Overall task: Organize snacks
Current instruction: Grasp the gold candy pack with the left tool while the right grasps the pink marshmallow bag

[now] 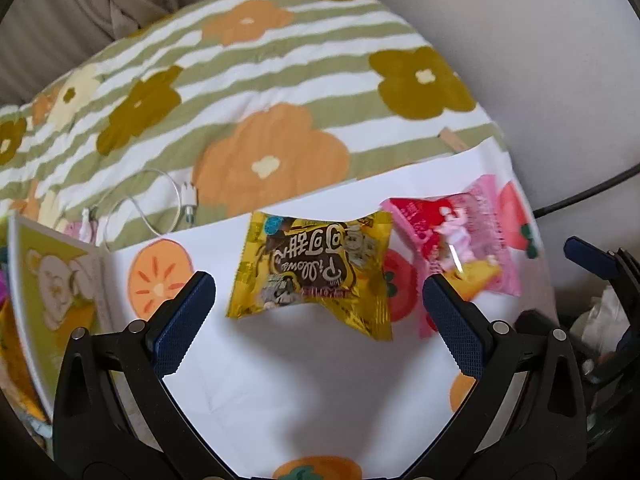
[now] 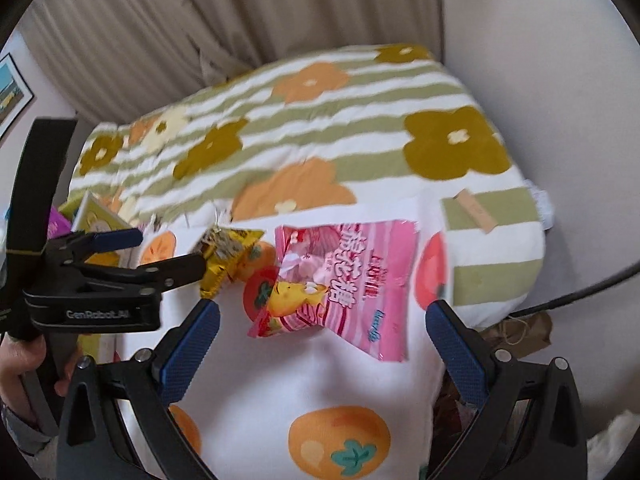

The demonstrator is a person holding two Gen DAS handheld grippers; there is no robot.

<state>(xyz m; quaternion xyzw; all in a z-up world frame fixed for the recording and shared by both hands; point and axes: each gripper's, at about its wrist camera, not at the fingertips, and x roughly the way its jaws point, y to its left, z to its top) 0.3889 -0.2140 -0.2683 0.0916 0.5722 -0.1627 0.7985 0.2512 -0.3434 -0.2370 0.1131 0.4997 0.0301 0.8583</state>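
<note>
Two snack packets, one yellow (image 1: pixel 316 272), one pink (image 2: pixel 352 284); both claws (image 1: pixel 320 320) (image 2: pixel 324 344) spread, empty.

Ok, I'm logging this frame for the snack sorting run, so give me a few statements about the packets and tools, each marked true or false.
1. The left tool is shut on the yellow snack packet. False: it is open and holds nothing.
2. The pink snack packet lies on the white cloth with orange fruit prints. True.
3. The right tool is open. True.
4. The yellow packet lies right of the pink one in the left wrist view. False: it lies left of it.
5. A white charger cable lies on the striped flower quilt. True.
</note>
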